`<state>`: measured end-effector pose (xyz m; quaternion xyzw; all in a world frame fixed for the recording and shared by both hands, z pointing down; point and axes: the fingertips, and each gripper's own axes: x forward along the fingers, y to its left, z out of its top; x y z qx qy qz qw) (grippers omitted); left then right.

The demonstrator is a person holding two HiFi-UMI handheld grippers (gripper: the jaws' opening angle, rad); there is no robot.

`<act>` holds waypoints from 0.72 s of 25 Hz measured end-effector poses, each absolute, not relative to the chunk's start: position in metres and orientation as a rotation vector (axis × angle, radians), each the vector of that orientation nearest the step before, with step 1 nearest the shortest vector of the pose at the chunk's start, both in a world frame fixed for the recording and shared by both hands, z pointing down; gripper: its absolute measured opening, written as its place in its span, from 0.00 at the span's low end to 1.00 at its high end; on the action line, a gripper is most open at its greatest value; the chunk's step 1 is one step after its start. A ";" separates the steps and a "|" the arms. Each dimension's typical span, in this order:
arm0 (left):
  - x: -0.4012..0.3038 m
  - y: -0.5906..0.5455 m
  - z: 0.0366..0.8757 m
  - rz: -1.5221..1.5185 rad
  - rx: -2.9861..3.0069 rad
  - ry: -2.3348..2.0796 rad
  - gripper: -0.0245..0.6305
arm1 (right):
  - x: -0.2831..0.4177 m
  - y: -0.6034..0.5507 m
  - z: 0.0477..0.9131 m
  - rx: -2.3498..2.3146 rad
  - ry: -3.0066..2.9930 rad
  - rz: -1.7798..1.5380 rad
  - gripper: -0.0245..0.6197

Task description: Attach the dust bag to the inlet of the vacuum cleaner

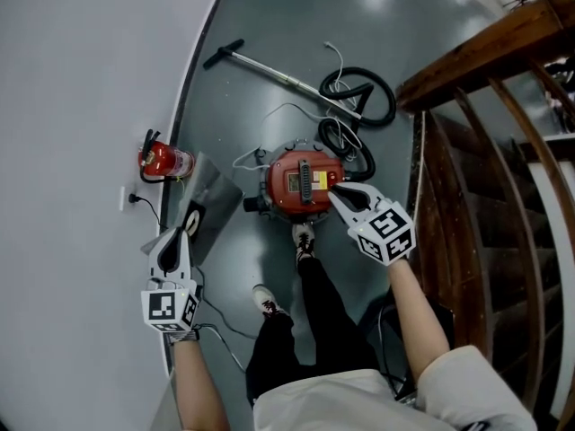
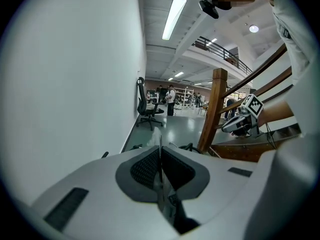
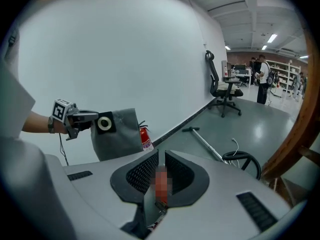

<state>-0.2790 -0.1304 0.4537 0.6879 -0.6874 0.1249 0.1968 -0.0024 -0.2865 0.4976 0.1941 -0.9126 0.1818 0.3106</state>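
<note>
Grey polished floor runs as a lane between a curved white wall on the left and a dark wooden stair railing on the right. The red vacuum stands in the middle of it, just ahead of the person's shoes. The left gripper has its jaws closed on the black collar of the grey bag, which hangs in the air close to the wall's foot, left of the vacuum and apart from it. The right gripper is held up over the vacuum's right side, jaws drawn almost together and empty, its arm close beside the railing. A red extinguisher stands against the wall just beyond the bag, near a socket with a plugged lead. Behind the vacuum a black hose lies coiled, a white cable loops over the floor, and a metal wand lies slantwise across the lane. Farther on the floor opens wide, with an office chair by the wall.
</note>
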 end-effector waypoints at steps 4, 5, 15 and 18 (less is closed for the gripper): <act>-0.280 -0.130 0.481 0.322 1.884 -1.940 0.07 | 0.001 -0.291 0.528 0.516 -2.392 0.533 0.18; -0.280 -0.130 0.487 0.319 1.876 -1.940 0.07 | 0.003 -0.293 0.536 0.516 -2.387 0.537 0.18; -0.286 -0.124 0.559 0.305 1.791 -1.990 0.07 | -0.002 -0.307 0.600 0.487 -2.340 0.520 0.20; -0.281 -0.122 0.582 0.317 1.788 -1.966 0.07 | -0.003 -0.304 0.621 0.466 -2.320 0.507 0.20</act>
